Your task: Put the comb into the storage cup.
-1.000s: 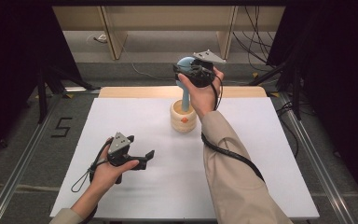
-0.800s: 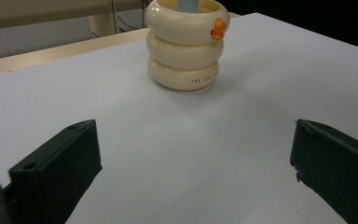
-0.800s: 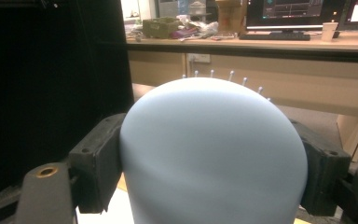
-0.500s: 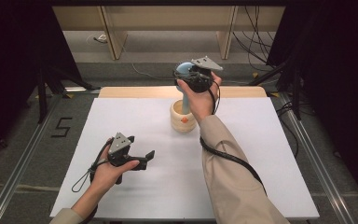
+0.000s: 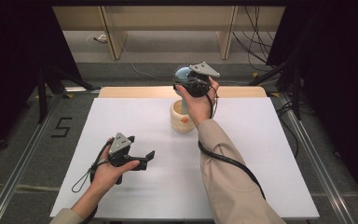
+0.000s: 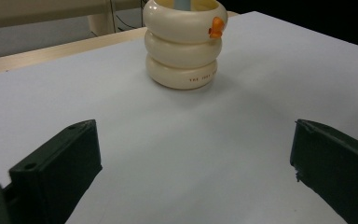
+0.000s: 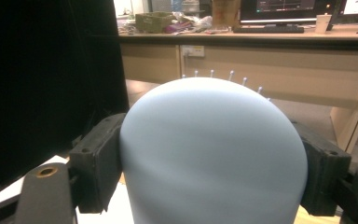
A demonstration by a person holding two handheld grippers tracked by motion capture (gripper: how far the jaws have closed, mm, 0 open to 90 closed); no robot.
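Right gripper [image 5: 189, 81] sits upper centre of the high view, jaws clamped on either side of the rounded pale blue brush head [image 7: 212, 154]; in the right gripper view that head bulges between both black jaws at lower centre, short white bristle tips poking up along its top edge. The brush's blue handle runs down from the head into the cream ribbed holder [image 5: 182, 119], which stands upright on the white table [image 5: 261, 154] just below the gripper, centre of the high view. The holder looks like three stacked rings with a small orange mark on its upper ring; in the left gripper view it stands at top centre [image 6: 182, 46], the blue handle just showing inside its mouth. Left gripper [image 5: 144, 157] is at lower left of the high view, held in the person's hand, jaws spread wide with nothing between them, just bare table. It sits well apart from the holder. A desk with clutter fills the background of the right gripper view.
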